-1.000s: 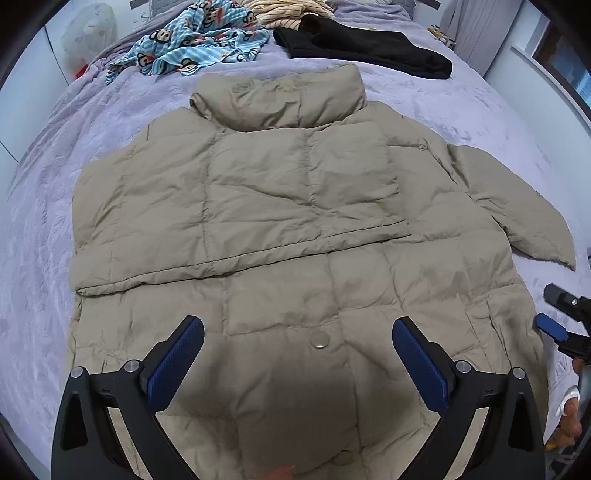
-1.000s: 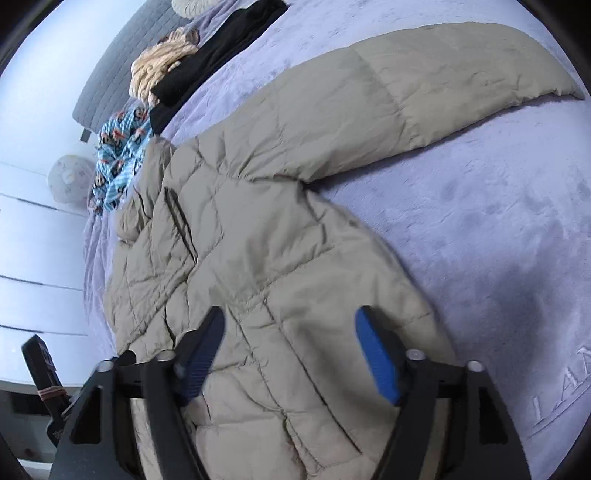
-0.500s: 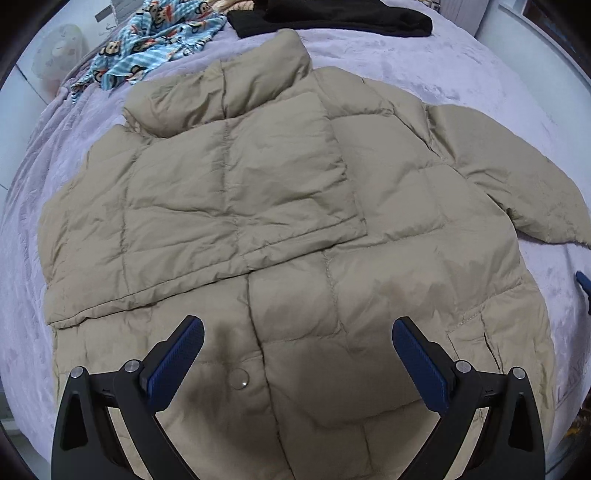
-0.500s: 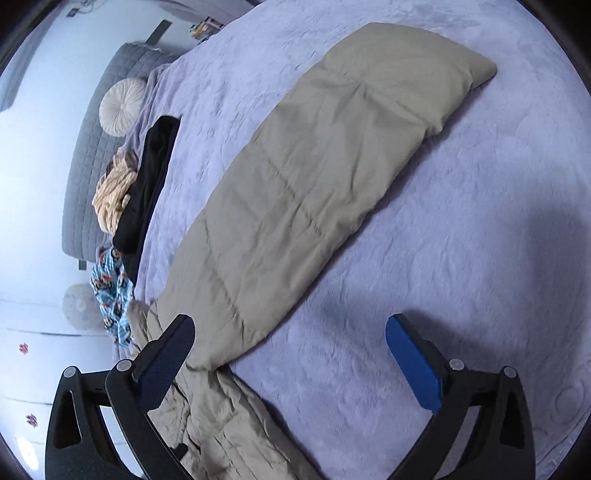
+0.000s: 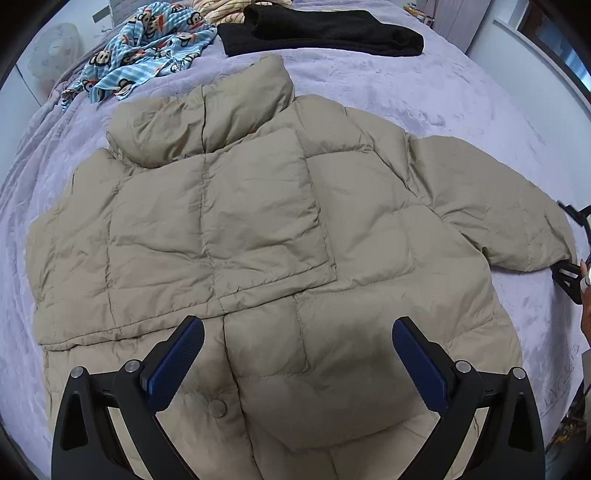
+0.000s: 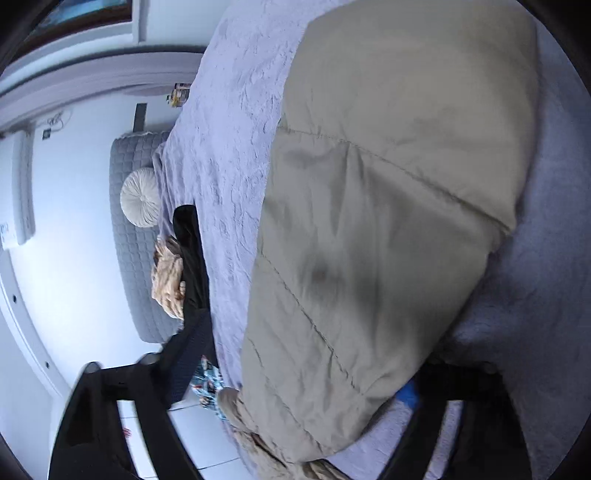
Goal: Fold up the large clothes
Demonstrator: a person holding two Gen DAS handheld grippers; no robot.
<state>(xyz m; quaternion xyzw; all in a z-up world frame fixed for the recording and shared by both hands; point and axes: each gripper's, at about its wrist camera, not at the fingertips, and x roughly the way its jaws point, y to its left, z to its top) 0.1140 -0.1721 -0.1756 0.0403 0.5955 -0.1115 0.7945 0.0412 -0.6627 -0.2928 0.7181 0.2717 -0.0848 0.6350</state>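
With the left claw [image 5: 297, 354] gaping empty, the right claw [image 6: 306, 373] closing around the jacket sleeve [image 6: 388, 221] at lower frame may pinch only slippery shell and slip.

One puffer jacket [image 5: 258, 229], one black garment [image 5: 321, 33], one monkey-print cloth [image 5: 147, 48], one round cushion [image 6: 142, 201].
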